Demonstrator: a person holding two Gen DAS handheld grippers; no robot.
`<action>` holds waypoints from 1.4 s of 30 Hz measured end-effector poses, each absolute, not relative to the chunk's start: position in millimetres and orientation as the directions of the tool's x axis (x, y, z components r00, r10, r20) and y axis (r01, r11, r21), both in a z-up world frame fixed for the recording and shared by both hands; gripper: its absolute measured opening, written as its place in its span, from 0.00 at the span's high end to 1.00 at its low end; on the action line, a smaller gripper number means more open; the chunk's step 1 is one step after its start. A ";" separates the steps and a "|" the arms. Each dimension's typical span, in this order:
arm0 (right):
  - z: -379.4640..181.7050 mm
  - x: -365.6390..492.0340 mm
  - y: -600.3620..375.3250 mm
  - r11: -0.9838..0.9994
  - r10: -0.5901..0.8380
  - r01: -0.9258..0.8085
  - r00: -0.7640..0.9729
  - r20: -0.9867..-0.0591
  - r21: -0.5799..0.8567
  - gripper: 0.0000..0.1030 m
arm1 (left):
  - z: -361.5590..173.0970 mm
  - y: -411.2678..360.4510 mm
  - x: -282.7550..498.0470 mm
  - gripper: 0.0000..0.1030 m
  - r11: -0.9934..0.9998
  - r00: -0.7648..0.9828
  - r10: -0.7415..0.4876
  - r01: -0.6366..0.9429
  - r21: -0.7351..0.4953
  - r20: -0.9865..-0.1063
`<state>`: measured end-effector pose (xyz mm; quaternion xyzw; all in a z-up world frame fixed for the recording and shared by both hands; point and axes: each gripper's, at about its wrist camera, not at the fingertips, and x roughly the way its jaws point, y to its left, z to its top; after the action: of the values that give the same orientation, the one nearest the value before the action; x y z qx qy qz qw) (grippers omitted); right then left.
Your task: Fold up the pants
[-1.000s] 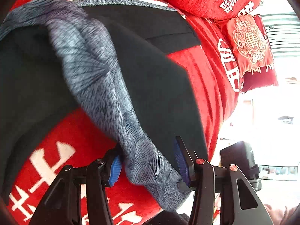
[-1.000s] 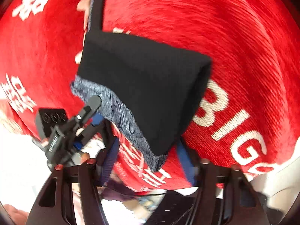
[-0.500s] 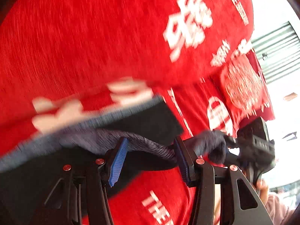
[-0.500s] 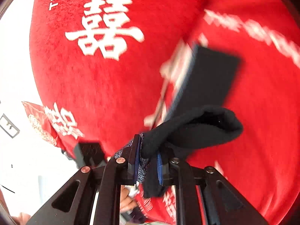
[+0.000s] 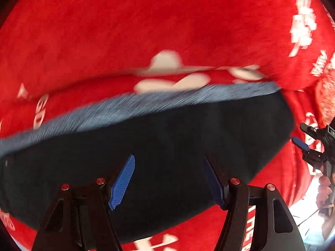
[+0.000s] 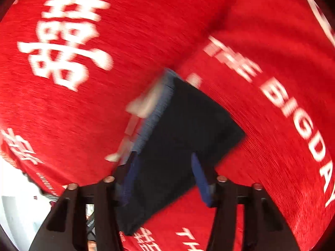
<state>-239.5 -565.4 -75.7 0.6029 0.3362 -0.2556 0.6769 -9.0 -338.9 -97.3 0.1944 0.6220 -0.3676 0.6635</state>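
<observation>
Under my right-hand view the red bedspread (image 6: 272, 41) reads "THE BIGDAY" in white, beside a large white 囍 character (smaller print is too blurred to read).

The pants (image 5: 167, 146) are lying folded into a compact dark, near-black block on the red bedding, with a blue-grey heathered edge (image 5: 146, 104) showing along 1 long side, possibly the inner lining. In the right wrist view the pants (image 6: 188, 129) are sitting flat, skewed diagonally, corners fairly square.
</observation>
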 end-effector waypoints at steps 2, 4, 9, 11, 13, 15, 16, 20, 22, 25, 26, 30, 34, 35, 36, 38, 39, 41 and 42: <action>-95.9 -236.6 -564.6 0.126 0.075 0.763 0.630 -0.773 0.634 0.59 | -105.0 -325.5 -4.4 0.35 0.673 -0.026 -0.215 0.721 -0.167 -0.976; -108.8 -226.8 -566.2 0.144 0.082 0.775 0.611 -0.788 0.616 0.93 | -110.2 -315.3 -3.3 0.35 0.679 -0.010 -0.181 0.722 -0.132 -0.983; -105.0 -234.5 -548.2 0.192 0.091 0.808 0.551 -0.830 0.557 0.93 | -119.5 -300.4 -7.2 0.35 0.684 -0.013 -0.121 0.723 -0.093 -0.993; -113.8 -243.5 -545.2 0.190 0.114 0.820 0.527 -0.842 0.539 0.81 | -119.9 -295.6 -8.9 0.35 0.689 -0.008 -0.108 0.721 -0.080 -0.994; -106.4 -253.5 -547.3 0.165 0.074 0.821 0.542 -0.837 0.546 0.64 | -110.8 -294.7 -9.6 0.35 0.684 0.012 -0.134 0.724 -0.084 -0.991; -94.6 -262.2 -548.2 0.159 0.014 0.820 0.555 -0.832 0.550 0.49 | -105.9 -297.3 -10.2 0.35 0.682 0.024 -0.149 0.726 -0.085 -0.989; -91.7 -265.2 -548.8 0.153 -0.008 0.825 0.552 -0.834 0.545 0.49 | -106.0 -300.1 -8.9 0.35 0.682 0.025 -0.154 0.727 -0.087 -0.988; -103.0 -260.4 -568.8 0.126 0.012 0.850 0.514 -0.858 0.511 0.79 | -116.1 -325.2 -1.8 0.35 0.689 0.058 -0.147 0.723 -0.060 -0.987; -104.2 -257.3 -575.3 0.111 -0.019 0.874 0.478 -0.878 0.474 0.79 | -129.1 -335.2 6.2 0.32 0.703 0.074 -0.112 0.711 -0.026 -0.991; -95.7 -255.5 -569.0 0.113 -0.063 0.901 0.426 -0.902 0.418 0.67 | -129.4 -332.5 16.6 0.23 0.737 0.085 -0.112 0.675 -0.025 -0.990; -90.5 -256.4 -565.8 0.127 -0.086 0.918 0.389 -0.917 0.377 0.56 | -126.8 -328.2 19.6 0.23 0.747 0.086 -0.100 0.665 -0.018 -0.991; -68.5 -267.1 -550.5 0.183 -0.102 0.920 0.369 -0.924 0.347 0.53 | -113.4 -295.8 29.6 0.23 0.777 0.115 -0.063 0.630 0.023 -0.991; -67.1 -250.0 -517.3 0.248 0.022 0.860 0.455 -0.890 0.446 0.53 | -103.7 -247.0 40.0 0.23 0.806 0.128 -0.025 0.589 0.056 -0.991; -70.0 -240.9 -507.4 0.263 0.061 0.843 0.470 -0.880 0.469 0.53 | -101.5 -232.6 43.2 0.23 0.811 0.135 -0.014 0.581 0.068 -0.991; -68.6 -241.5 -494.4 0.282 0.107 0.824 0.482 -0.870 0.491 0.53 | -100.3 -224.7 45.1 0.23 0.814 0.138 -0.008 0.576 0.074 -0.990; -76.5 -214.4 -466.2 0.325 0.187 0.789 0.487 -0.853 0.521 0.53 | -96.9 -198.2 53.1 0.23 0.824 0.140 0.001 0.560 0.081 -0.990; -78.8 -201.2 -453.0 0.343 0.220 0.770 0.492 -0.843 0.539 0.53 | -94.3 -185.8 56.7 0.23 0.826 0.141 0.001 0.557 0.080 -0.990; -80.9 -168.4 -424.6 0.397 0.268 0.728 0.491 -0.829 0.559 0.53 | -91.0 -158.7 66.0 0.23 0.826 0.150 0.001 0.558 0.085 -0.989; -79.2 -147.0 -406.7 0.448 0.285 0.700 0.477 -0.831 0.556 0.53 | -89.3 -144.9 71.1 0.23 0.825 0.152 -0.001 0.559 0.085 -0.988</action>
<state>-147.0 -406.7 -79.2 0.5038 0.4891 -0.1490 0.6962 71.1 -144.9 -89.3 0.2245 0.6218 -0.1932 0.7250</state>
